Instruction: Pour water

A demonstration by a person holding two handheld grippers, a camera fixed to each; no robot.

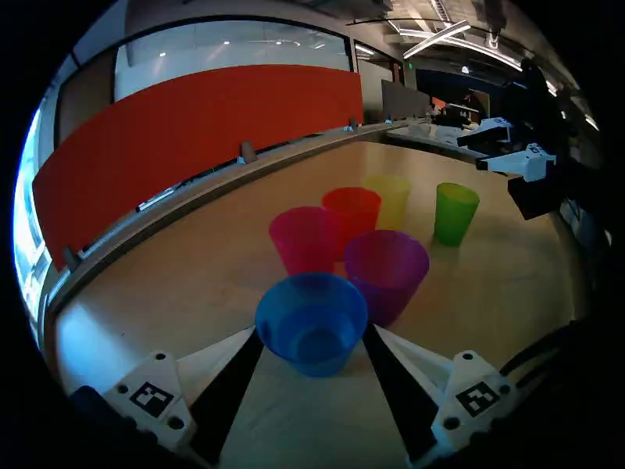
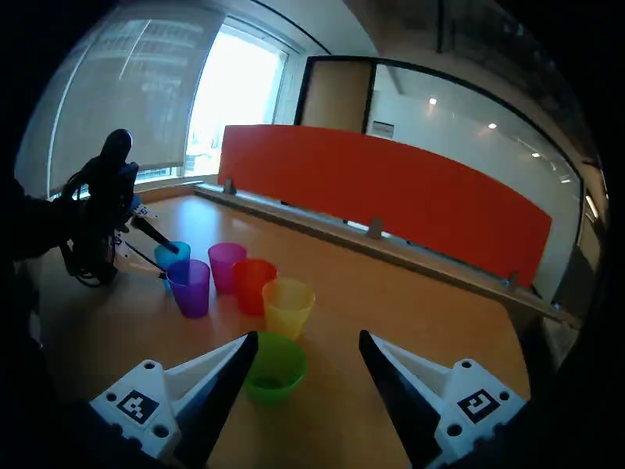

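Gripping the blue cup (image 1: 312, 344) at the lower centre of the left gripper view, the left gripper (image 1: 312, 330) has its fingers drawn in narrow, one against each side of the cup's wall. Just behind the blue cup, to the right, stands a purple cup (image 1: 387, 273), and to the left of that a pink cup (image 1: 305, 238). Farther up the frame come a red cup (image 1: 353, 211) and a yellow cup (image 1: 388, 195). All rest upright on the wooden table (image 1: 195, 266). Whether any cup holds water I cannot tell.

In the right gripper view the right gripper (image 2: 307, 334) is spread wide at the bottom of the frame. The green cup (image 2: 273, 367) stands upright in the gap, close against the finger on the left of the frame and well apart from the other finger. Beyond it the yellow, red, pink and purple cups run in a curved row toward the left edge. Along the far side of the table runs an orange divider (image 2: 406, 187), with a bright window (image 2: 234, 102) at the upper left.
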